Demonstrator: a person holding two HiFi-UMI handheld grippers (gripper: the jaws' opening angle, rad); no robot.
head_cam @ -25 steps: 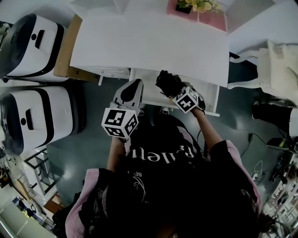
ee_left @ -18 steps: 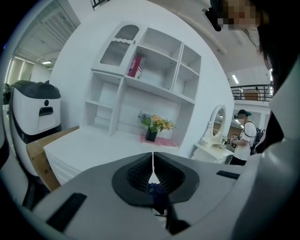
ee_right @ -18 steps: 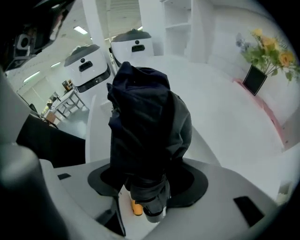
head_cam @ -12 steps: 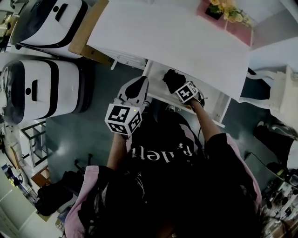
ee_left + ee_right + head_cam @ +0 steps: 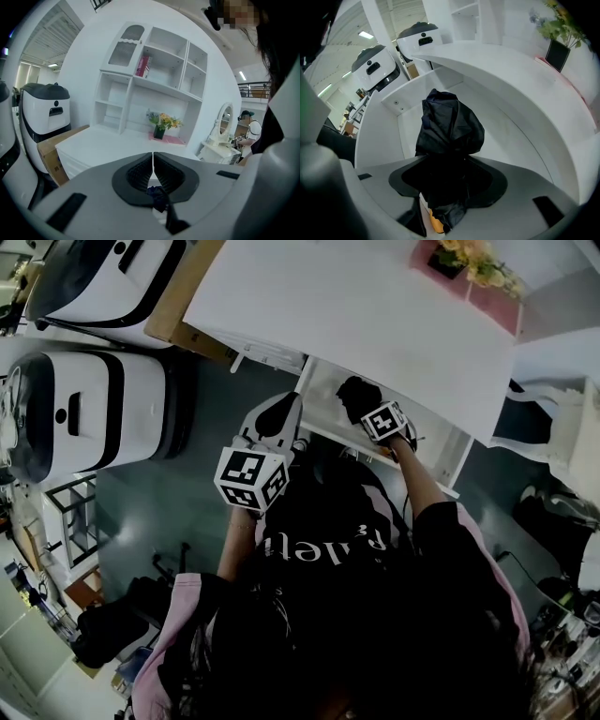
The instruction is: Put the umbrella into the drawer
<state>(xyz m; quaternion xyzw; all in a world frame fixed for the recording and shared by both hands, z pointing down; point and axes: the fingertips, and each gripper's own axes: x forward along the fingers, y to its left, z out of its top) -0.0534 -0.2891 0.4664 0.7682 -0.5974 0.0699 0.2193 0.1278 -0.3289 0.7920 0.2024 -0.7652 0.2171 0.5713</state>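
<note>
With right gripper (image 5: 449, 165) clamped on umbrella (image 5: 450, 126), jaws just closing tighter, lower flat onto drawer (image 5: 506, 136) floor at 12 o'clock, clear of desktop (image 5: 501, 61).

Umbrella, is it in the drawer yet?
The drawer is already open. The right gripper holds the black umbrella between its fingers, which have just been closing a little, and points it down into the drawer. Still to do: set it down, let go, and probably shut the drawer.

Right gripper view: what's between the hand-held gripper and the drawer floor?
The black umbrella, gripped in the right hand-held gripper's jaws, which have just been closing, points into the drawer; the right gripper view shows it.
</note>
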